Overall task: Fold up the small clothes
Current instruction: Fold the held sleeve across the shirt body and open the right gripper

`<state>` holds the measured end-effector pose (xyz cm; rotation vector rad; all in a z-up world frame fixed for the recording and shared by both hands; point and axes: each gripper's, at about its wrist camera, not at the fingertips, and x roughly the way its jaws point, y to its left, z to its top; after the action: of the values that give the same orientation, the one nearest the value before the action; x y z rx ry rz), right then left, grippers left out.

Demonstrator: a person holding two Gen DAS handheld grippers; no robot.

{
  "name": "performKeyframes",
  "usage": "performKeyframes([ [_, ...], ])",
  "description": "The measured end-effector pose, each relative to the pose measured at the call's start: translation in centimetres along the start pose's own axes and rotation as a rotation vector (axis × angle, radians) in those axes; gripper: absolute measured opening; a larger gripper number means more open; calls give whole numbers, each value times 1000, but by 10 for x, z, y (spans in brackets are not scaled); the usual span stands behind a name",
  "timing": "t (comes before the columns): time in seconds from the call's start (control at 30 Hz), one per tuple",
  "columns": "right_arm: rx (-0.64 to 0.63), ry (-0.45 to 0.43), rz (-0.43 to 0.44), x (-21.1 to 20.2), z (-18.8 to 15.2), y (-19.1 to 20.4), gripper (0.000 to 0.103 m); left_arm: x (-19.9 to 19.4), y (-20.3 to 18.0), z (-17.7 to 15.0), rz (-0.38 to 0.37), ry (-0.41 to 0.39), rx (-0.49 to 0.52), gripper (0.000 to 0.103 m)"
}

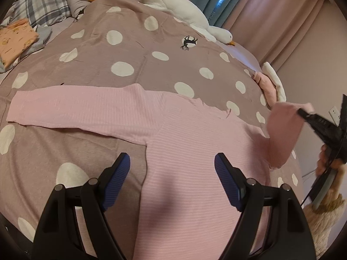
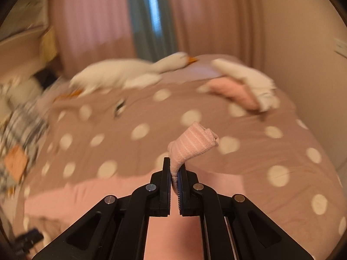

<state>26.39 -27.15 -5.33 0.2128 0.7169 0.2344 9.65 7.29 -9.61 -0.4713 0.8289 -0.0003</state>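
A pink top [image 1: 195, 151] lies flat on the bed [image 1: 130, 49], one sleeve stretched toward 9 o'clock. The left gripper [image 1: 172, 169] hovers wide over its body, holding nothing. At 3 o'clock, the right gripper [image 2: 175, 171] is clamped on the other sleeve's cuff [image 2: 193, 145], lifting it off the bed.

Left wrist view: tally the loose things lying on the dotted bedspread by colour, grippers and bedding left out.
Pink: 2, the striped top and a folded pink cloth.
White: 2, the goose toy and a white plush piece.
Orange: 1, a folded printed garment.
Total: 5.
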Motion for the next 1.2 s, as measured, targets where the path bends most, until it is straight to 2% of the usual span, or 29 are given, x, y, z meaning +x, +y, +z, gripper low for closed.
performKeyframes([
  [0.13, -76, 88, 77, 26, -21, 47, 6, 2, 8, -3, 17, 11, -13, 81],
  [0.33, -126, 231, 174, 49, -65, 86, 6, 7, 17, -7, 23, 30, -28, 81],
  [0.5, -128, 362, 223, 75, -100, 102, 6, 11, 17, -10, 19, 49, -18, 81],
  [0.8, -161, 467, 223, 86, -132, 111, 9, 14, 8, -12, -15, 76, 3, 81],
  [0.87, -162, 467, 246, 79, -131, 109, 13, 13, 5, -10, -29, 76, 12, 82],
  [0.9, -157, 455, 265, 73, -128, 106, 21, 13, 3, -9, -38, 75, 17, 82],
  [0.93, -147, 433, 283, 64, -125, 103, 33, 12, 0, -7, -45, 73, 24, 83],
  [0.97, -136, 411, 294, 56, -122, 100, 40, 12, -3, -5, -52, 72, 31, 83],
  [1.0, -125, 389, 304, 49, -120, 98, 52, 13, -7, -4, -61, 71, 38, 83],
  [1.13, -60, 284, 315, 14, -109, 71, 55, 23, -25, 4, -92, 87, 78, 84],
  [1.2, -12, 265, 301, 2, -109, 52, 57, 31, -37, 6, -101, 99, 106, 84],
])
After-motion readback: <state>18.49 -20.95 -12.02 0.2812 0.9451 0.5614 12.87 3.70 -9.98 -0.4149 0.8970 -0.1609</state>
